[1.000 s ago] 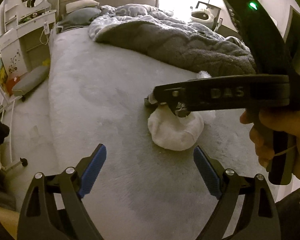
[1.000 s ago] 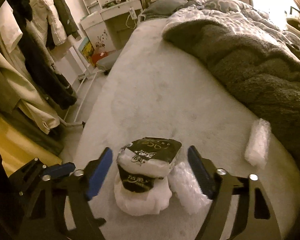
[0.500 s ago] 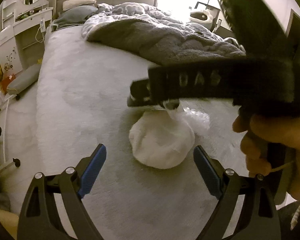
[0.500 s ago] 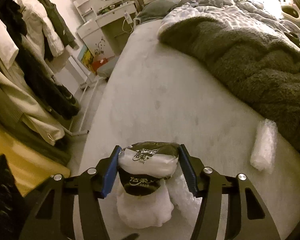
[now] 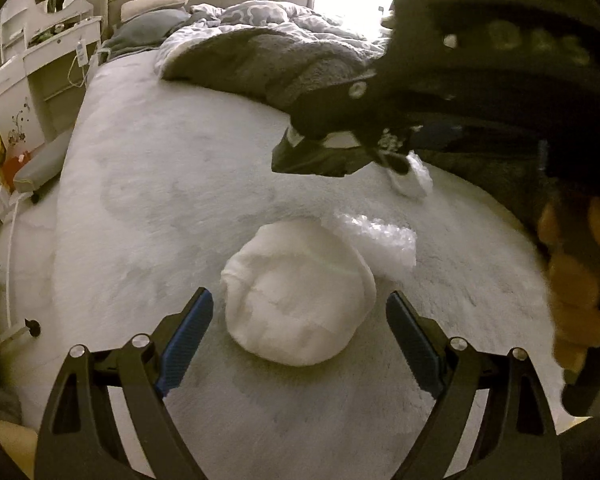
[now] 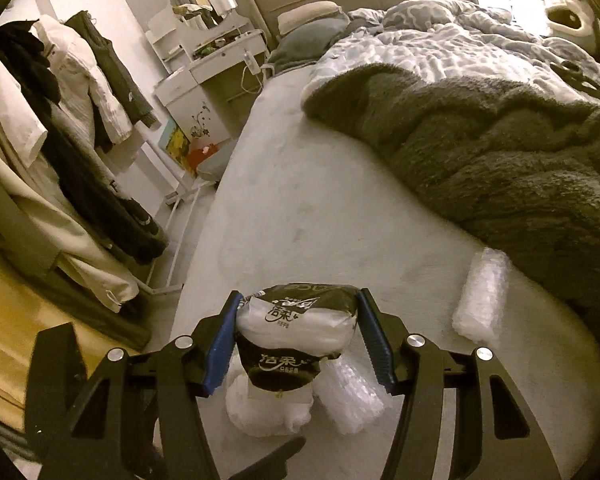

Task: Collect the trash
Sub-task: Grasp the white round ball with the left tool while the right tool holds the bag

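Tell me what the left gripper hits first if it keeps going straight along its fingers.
Most likely the white crumpled wad on the bed. It lies just ahead of the open left gripper, roughly centred between the blue pads. Depth is hard to judge, but nothing else sits nearer in that line.

A black-and-white plastic tissue packet (image 6: 296, 322), soft and part-empty with white lettering, hangs lifted clear of the pale grey bed cover (image 6: 300, 184), pinched at both sides. Beneath it a round white crumpled wad (image 5: 298, 300) lies on the cover, touching a crinkled clear bubble-wrap piece (image 5: 376, 236). A second bubble-wrap roll (image 6: 482, 292) lies apart beside the dark fleece blanket (image 6: 500, 152).
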`<state>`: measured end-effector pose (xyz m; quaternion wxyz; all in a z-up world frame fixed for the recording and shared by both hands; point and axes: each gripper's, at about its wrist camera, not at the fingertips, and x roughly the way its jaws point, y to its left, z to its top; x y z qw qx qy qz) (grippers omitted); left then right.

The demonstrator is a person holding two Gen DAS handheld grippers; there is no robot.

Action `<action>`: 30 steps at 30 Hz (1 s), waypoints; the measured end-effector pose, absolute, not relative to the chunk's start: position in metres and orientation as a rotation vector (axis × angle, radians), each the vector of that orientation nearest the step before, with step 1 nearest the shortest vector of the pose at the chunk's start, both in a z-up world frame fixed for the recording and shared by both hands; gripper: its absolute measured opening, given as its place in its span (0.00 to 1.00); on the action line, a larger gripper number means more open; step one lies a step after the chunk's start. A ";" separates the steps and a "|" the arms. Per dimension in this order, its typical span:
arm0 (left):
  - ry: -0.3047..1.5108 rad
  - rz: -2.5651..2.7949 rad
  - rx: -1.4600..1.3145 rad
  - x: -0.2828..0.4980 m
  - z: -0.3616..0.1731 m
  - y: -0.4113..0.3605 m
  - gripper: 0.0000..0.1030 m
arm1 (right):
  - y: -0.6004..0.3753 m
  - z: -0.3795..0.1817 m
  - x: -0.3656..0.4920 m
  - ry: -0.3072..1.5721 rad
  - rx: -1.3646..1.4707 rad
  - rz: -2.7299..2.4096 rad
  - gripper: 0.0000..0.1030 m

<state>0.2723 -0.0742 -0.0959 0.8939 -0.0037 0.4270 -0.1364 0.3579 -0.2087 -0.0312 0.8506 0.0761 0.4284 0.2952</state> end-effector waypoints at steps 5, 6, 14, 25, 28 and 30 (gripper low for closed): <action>0.884 -0.268 -0.013 0.278 -0.098 -0.078 0.82 | -0.220 -0.028 0.353 0.894 0.149 0.618 0.57; 0.884 -0.266 -0.015 0.280 -0.098 -0.079 0.81 | -0.221 -0.028 0.353 0.894 0.147 0.617 0.57; 0.890 -0.218 -0.022 0.293 -0.102 -0.079 0.69 | -0.244 -0.026 0.349 0.891 0.155 0.603 0.57; 0.868 -0.179 -0.005 0.294 -0.102 -0.084 0.51 | -0.268 -0.016 0.340 0.867 0.160 0.590 0.57; 0.860 -0.173 -0.009 0.291 -0.101 -0.082 0.48 | -0.274 -0.012 0.338 0.858 0.167 0.584 0.57; 0.854 -0.171 -0.012 0.289 -0.099 -0.081 0.47 | -0.278 -0.010 0.336 0.852 0.175 0.579 0.57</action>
